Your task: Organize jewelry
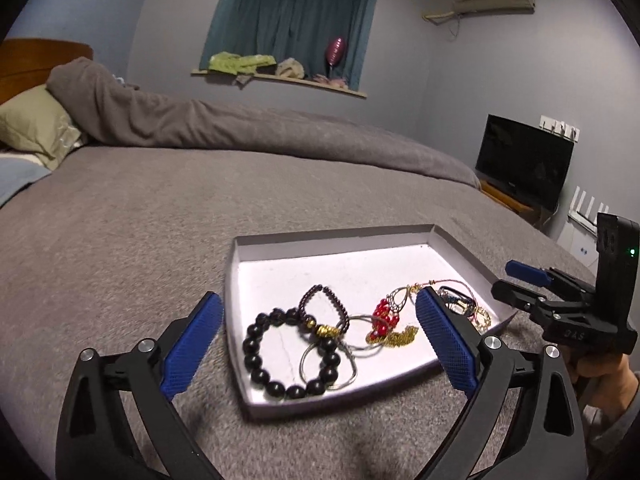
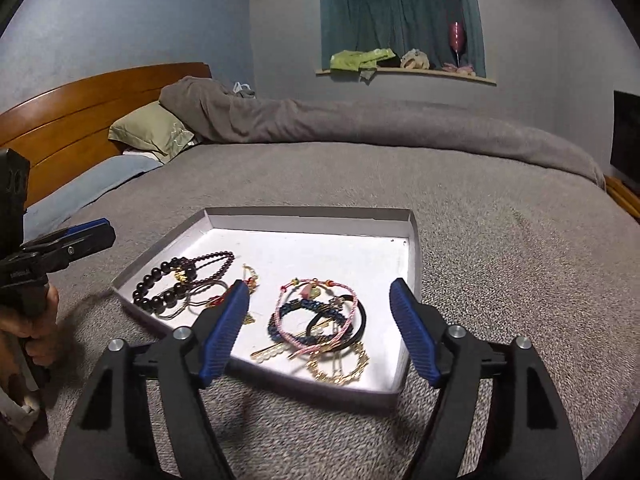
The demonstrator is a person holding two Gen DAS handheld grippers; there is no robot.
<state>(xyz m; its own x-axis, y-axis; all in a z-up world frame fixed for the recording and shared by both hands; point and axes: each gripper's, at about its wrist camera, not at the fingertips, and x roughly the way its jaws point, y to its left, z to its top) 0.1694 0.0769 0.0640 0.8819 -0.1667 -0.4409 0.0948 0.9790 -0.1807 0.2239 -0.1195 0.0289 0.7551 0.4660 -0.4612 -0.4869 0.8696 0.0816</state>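
Both fingers spread, gripping nothing | left gripper (image 1: 320,344) hovering over black bead bracelet (image 1: 290,354) | risking dragging tangled wire hoops (image 1: 330,364) | right gripper (image 2: 318,324) over pink cord bracelet (image 2: 316,312), equally knotted

One shallow white tray (image 2: 412,240) on a grey bed holds two dark beaded bracelets (image 1: 290,354), two thin silver bangles (image 1: 328,368) and a tangle of cords and gold pieces (image 2: 320,320) too knotted to count; two pillows (image 2: 152,128) lie behind
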